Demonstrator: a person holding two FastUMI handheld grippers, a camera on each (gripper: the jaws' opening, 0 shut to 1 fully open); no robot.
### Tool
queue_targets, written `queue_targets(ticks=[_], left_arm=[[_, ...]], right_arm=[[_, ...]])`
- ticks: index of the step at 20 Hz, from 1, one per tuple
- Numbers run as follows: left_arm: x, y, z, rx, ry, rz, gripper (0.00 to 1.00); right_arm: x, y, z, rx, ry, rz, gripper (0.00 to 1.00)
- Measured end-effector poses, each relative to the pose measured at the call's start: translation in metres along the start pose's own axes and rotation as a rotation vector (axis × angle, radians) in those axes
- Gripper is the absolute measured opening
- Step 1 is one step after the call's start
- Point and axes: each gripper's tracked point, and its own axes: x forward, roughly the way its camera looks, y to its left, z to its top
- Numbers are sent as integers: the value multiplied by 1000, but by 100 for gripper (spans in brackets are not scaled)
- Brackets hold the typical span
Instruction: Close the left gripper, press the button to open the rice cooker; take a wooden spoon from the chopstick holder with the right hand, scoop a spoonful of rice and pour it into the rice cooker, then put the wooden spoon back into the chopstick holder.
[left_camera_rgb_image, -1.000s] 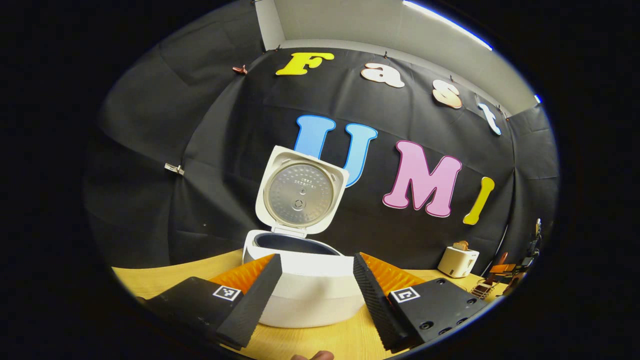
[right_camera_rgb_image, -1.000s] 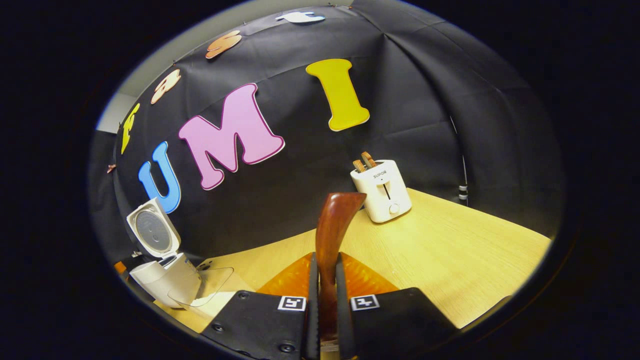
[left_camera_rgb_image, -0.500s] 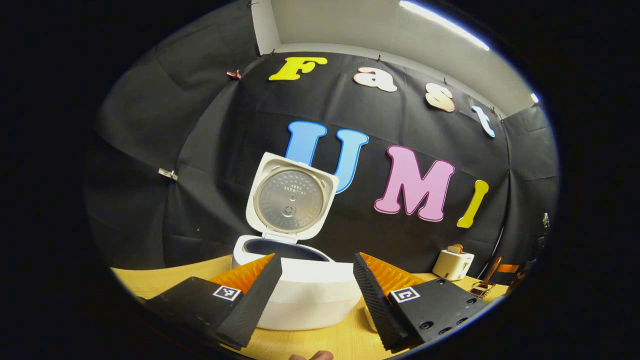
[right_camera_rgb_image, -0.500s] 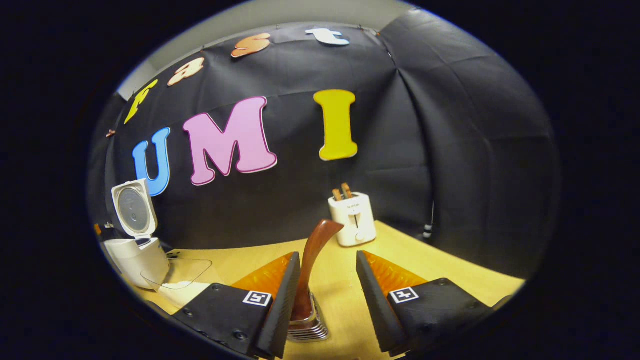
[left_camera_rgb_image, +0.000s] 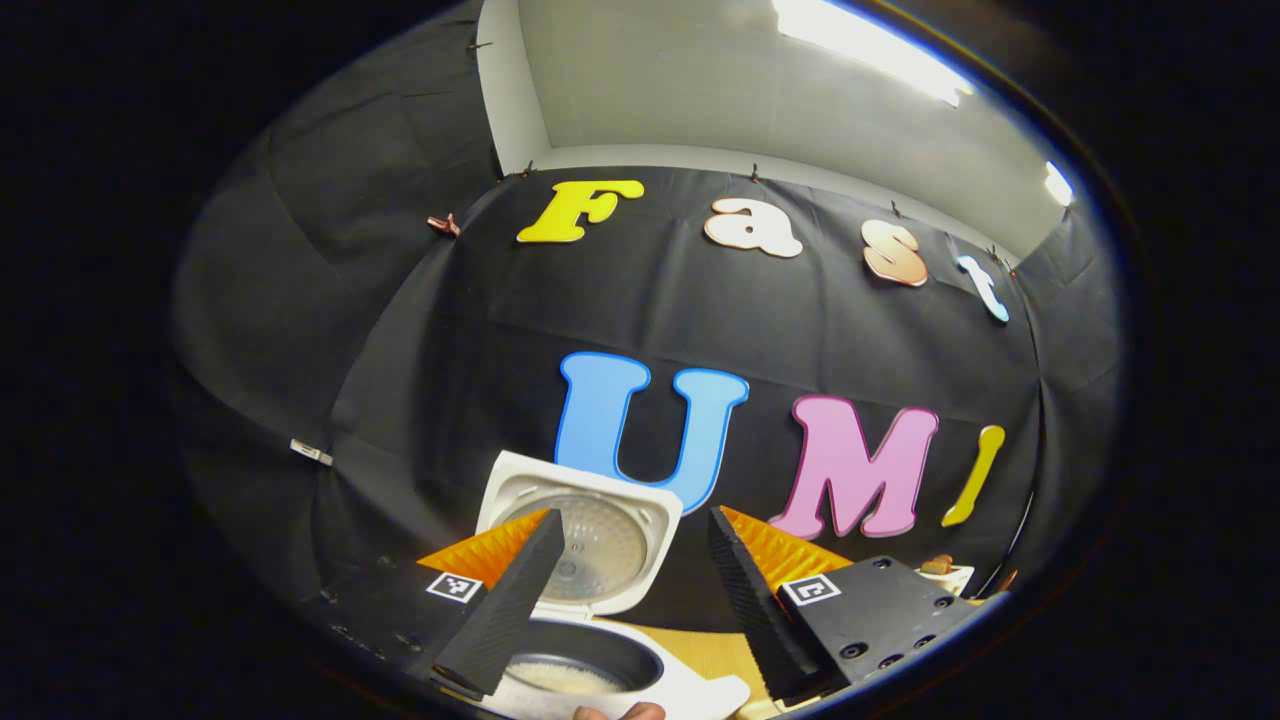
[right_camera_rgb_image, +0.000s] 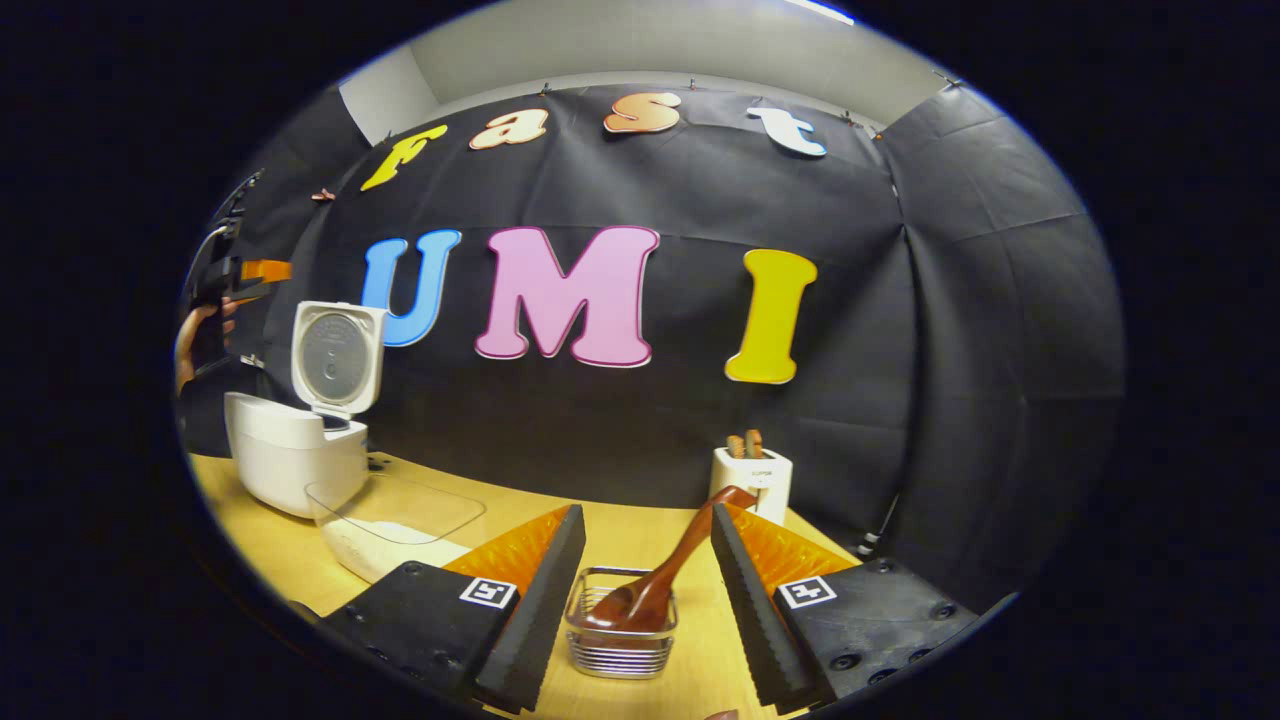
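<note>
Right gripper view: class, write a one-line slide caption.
Open right claw hovers over the wooden spoon resting in its chopstick holder.

Left claw (left_camera_rgb_image: 628, 590) is held high with fingers spread wide, gripping nothing; right claw (right_camera_rgb_image: 640, 580) is low and near, fingers likewise spread apart, empty

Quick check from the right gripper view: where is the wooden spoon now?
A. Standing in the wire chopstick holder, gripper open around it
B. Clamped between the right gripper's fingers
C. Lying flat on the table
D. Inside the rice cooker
A: the spoon leans in the holder, and the right gripper is open, its fingers clear of the handle.
</note>
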Motion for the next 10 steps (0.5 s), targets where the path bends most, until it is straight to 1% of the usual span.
queue_targets(ticks=[1,3,7,10], left_arm=[[20,7,4,2,3,23,93],[56,17,9,31,13,58,94],[124,44,3,64,68,138,94],[165,55,-4,89,122,166,94]], right_arm=[[-1,3,-2,-2,3,10,79],[-1,-1,-3,-19,1,3,80],[-7,3,-2,-15,10,19,80],[-7,1,1,-27,9,23,80]])
